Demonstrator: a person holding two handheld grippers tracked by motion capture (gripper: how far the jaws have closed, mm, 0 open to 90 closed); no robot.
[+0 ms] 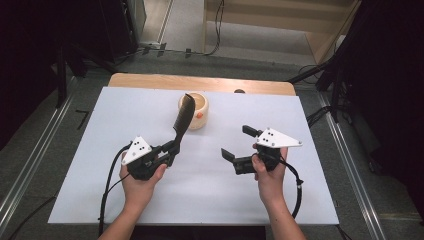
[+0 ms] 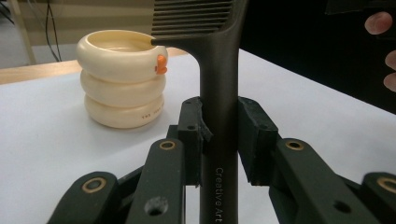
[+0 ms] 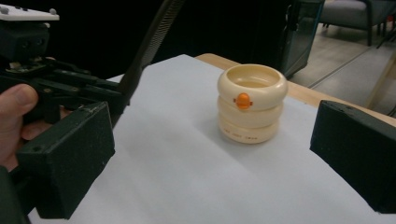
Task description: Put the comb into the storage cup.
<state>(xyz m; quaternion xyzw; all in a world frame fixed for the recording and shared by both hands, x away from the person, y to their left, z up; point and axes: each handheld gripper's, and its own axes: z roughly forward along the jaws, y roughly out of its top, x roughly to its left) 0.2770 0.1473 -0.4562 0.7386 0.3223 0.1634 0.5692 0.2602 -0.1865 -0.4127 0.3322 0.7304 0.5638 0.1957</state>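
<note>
A black comb (image 1: 182,119) stands up from my left gripper (image 1: 173,147), which is shut on its handle (image 2: 218,121); its teeth reach over the rim of a cream ribbed holder (image 1: 195,109) with an orange spot. From the left gripper view the holder (image 2: 122,79) sits left of the comb, on the white sheet. My right gripper (image 1: 239,143) is open with nothing between its jaws, to the right of the left one. Its own view looks at the holder (image 3: 251,103) between the two pads, with the left gripper and comb (image 3: 152,44) at the upper left.
A white sheet (image 1: 200,190) covers the wooden table (image 1: 150,80), whose far edge shows behind the holder. Cables (image 1: 107,185) trail from both grippers toward the near edge. Dark equipment and floor rails surround the table.
</note>
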